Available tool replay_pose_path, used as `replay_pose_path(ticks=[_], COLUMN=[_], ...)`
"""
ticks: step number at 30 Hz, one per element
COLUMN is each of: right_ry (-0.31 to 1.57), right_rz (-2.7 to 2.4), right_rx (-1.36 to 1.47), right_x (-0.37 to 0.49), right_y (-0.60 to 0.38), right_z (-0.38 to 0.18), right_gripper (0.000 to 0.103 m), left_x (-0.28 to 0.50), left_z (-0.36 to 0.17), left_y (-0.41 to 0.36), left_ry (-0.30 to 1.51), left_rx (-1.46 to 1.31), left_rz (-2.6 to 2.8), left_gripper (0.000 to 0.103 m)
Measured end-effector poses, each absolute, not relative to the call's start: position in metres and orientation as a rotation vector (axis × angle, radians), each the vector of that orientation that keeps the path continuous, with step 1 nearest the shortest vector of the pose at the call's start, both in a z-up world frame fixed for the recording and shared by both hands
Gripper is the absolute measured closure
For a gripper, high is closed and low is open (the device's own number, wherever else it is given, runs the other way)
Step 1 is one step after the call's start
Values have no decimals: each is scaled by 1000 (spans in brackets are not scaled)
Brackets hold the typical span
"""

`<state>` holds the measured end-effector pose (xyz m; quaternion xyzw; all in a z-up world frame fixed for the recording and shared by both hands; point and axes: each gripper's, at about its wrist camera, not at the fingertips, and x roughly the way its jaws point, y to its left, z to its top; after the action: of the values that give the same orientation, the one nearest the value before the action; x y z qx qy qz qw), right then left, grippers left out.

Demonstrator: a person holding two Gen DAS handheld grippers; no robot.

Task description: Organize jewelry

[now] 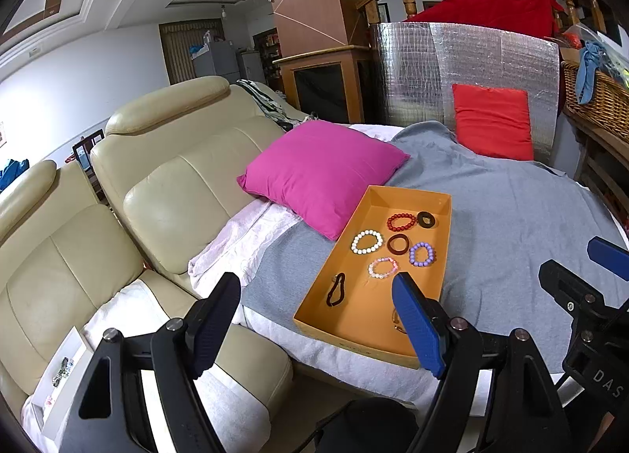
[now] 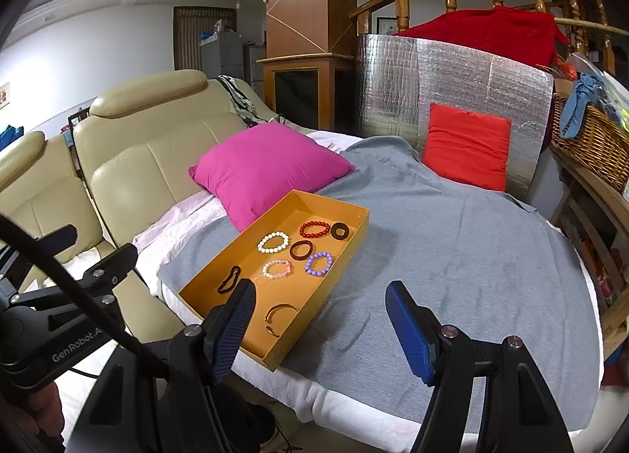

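Note:
An orange tray (image 1: 446, 241) (image 2: 354, 241) lies on a grey blanket (image 2: 452, 248). In it are a white bead bracelet (image 1: 366, 242), a red bead bracelet (image 1: 401, 221), a dark ring (image 1: 425, 219), a brown bangle (image 1: 399, 244), a purple bead bracelet (image 1: 422, 254), a pink bead bracelet (image 1: 382, 267), a black loop (image 1: 336, 289) and a bronze open bangle (image 2: 280, 317). My left gripper (image 1: 318, 319) is open and empty, held before the tray's near end. My right gripper (image 2: 320, 319) is open and empty, over the tray's near right corner.
A magenta cushion (image 1: 320, 174) lies against the tray's far left side. A red cushion (image 1: 493, 121) leans on a silver foil panel (image 1: 464, 60). A beige leather sofa (image 1: 165, 186) is at left, with a small white box (image 1: 59, 378) on it. A wicker basket (image 2: 589, 138) stands at right.

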<state>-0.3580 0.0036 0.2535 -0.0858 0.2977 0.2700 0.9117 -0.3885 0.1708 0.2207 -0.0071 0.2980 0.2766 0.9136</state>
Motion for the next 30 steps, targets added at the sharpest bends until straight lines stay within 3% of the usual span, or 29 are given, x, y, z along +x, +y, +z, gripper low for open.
replay_pose_path(ticks=[30], right_ry=[628], right_rz=[550], right_rx=[-164], right_x=[-357], right_y=[10], right_z=[251], right_gripper=[31], left_x=[-386], left_z=[217], left_y=[172], left_ry=[621], left_rx=[-6], left_rz=[596], left_gripper=[23])
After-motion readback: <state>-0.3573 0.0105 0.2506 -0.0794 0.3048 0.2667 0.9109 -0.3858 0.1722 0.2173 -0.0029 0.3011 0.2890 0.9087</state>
